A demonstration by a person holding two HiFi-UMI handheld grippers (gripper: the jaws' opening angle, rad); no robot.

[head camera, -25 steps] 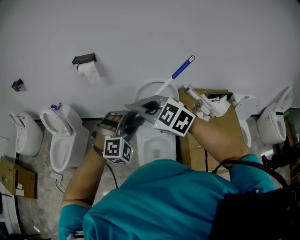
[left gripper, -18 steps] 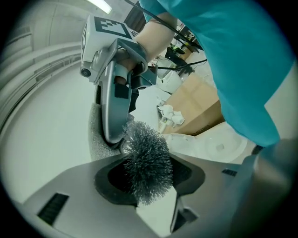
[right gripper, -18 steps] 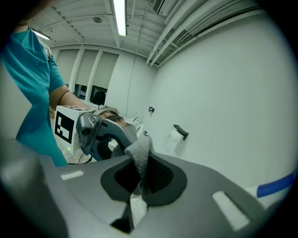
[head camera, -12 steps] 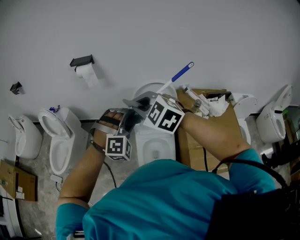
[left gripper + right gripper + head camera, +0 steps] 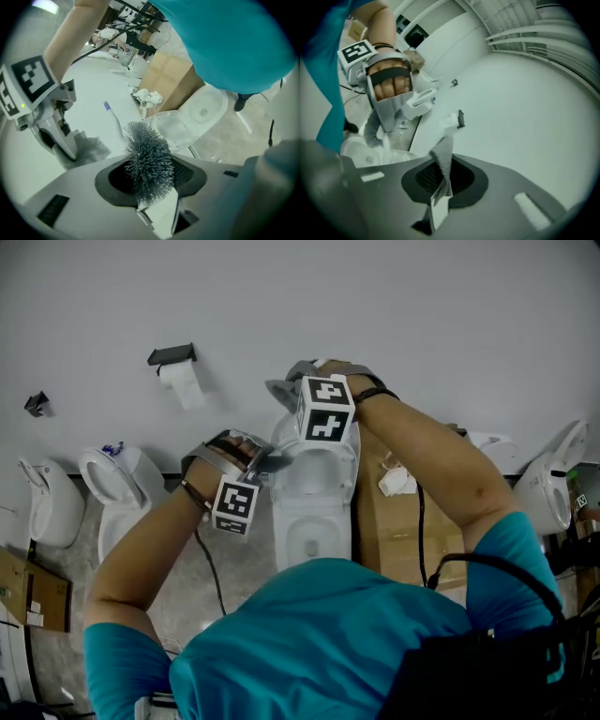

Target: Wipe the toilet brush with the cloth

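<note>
The toilet brush (image 5: 149, 159) has a grey bristle head and a white handle ending in a blue tip (image 5: 107, 106). My left gripper (image 5: 151, 190) is shut on it at the bristle head, with the handle pointing away. In the head view the left gripper (image 5: 265, 461) sits over the middle toilet (image 5: 314, 512); the handle is hidden there. My right gripper (image 5: 439, 187) is shut on a strip of grey cloth (image 5: 443, 157). It is raised above and right of the left gripper (image 5: 291, 382), with the cloth (image 5: 279, 387) hanging from its tip. Cloth (image 5: 89, 146) and brush are apart.
A row of white toilets (image 5: 117, 507) (image 5: 548, 484) stands along the wall. A toilet-paper holder (image 5: 172, 356) is fixed at upper left. A cardboard box (image 5: 380, 531) with crumpled white paper (image 5: 397, 481) on it stands right of the middle toilet.
My right gripper has swung up and to the left with the cloth and has rolled. The left gripper has rolled and shifted slightly; the blue-tipped handle is gone from the head view's upper right.
</note>
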